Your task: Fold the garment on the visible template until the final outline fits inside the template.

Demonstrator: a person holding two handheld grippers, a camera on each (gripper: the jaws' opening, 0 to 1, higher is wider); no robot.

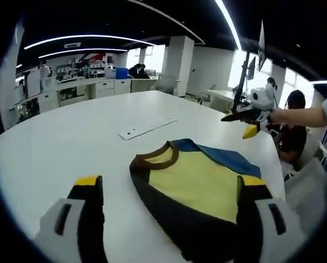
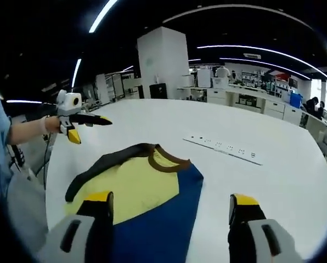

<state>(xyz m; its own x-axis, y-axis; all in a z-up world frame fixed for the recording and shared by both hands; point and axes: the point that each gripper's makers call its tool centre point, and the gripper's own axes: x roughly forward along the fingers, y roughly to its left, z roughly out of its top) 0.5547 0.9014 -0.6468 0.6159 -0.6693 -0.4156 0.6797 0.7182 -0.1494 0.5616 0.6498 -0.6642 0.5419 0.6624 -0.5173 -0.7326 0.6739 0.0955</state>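
Here we are over the broad white worktop (image 1: 54,142), and lying flat on it is the yellow garment with a brown collar, black sleeve and blue side panel (image 1: 199,189); in the right gripper view that same garment (image 2: 136,186) spreads out just ahead of the jaws, collar pointing away, the blue panel running down towards the bottom of the view. The left hand-held gripper (image 1: 172,219) hangs low over the near edge of the cloth with its black, yellow-tipped jaws spread wide apart, one jaw over bare worktop and the other over the garment's dark edge, nothing between them. Across in the right gripper view, the right hand-held gripper (image 2: 172,219) is just the same, jaws gaping wide and holding nothing, one over the yellow and blue cloth, the other over bare white surface. Each one turns up in the other's camera too: the right one (image 1: 250,125) held up above the far side of the worktop in a person's hand (image 1: 276,116), and the left one (image 2: 82,125) raised well clear of the garment. Beyond the collar lies a long white power strip (image 2: 224,149), flat on the worktop and well apart from the cloth.
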